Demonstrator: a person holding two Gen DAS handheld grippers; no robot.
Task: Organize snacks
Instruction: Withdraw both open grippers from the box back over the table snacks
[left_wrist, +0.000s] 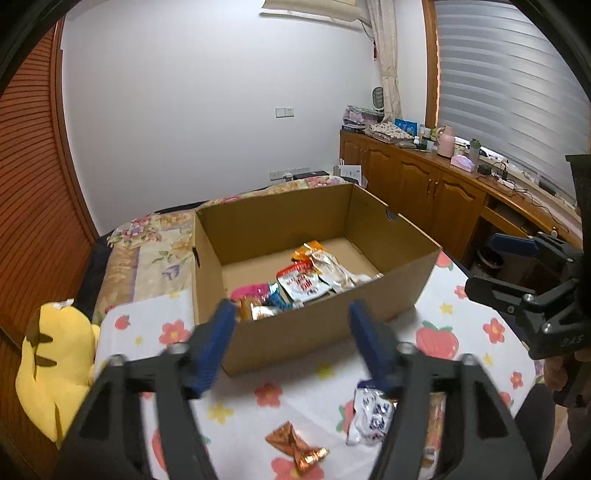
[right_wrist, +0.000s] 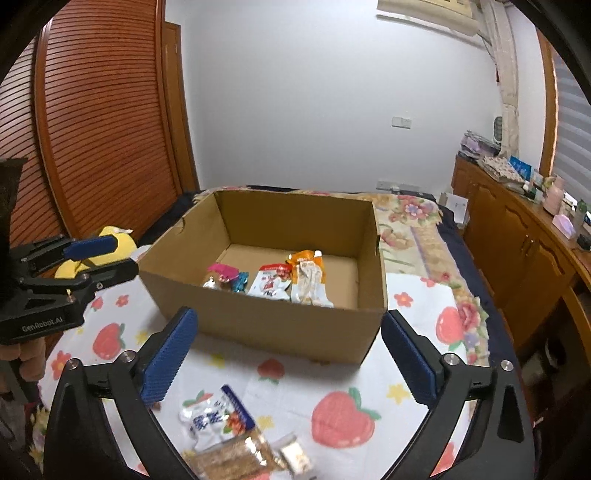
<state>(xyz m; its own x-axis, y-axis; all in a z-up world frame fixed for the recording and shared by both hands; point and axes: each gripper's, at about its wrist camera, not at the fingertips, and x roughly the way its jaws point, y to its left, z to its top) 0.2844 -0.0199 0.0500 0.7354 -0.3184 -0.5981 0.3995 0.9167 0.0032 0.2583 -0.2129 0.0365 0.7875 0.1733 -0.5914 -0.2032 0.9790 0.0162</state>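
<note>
Both the left claw (left_wrist: 291, 325) and right claw (right_wrist: 288, 354) gape apart, empty; the white-and-blue crinkly snack packet (right_wrist: 212, 419) lies on the strawberry-print surface (right_wrist: 343, 417) before the brown cardboard box (right_wrist: 266, 321), likely slipping from a shallow pinch

Home bedroom; floral bedspread (left_wrist: 155, 243), wooden cabinets (left_wrist: 413, 181), louvred wardrobe (right_wrist: 99, 122), window blinds (left_wrist: 509, 88)

An open cardboard box (left_wrist: 317, 314) sits on the strawberry-print cloth, holding several snack packets (left_wrist: 306, 282) lying flat. In front of it lie a white-and-blue packet (right_wrist: 216, 419), a copper-foil candy (left_wrist: 295, 445) and a clear cracker pack (right_wrist: 236, 458)
</note>
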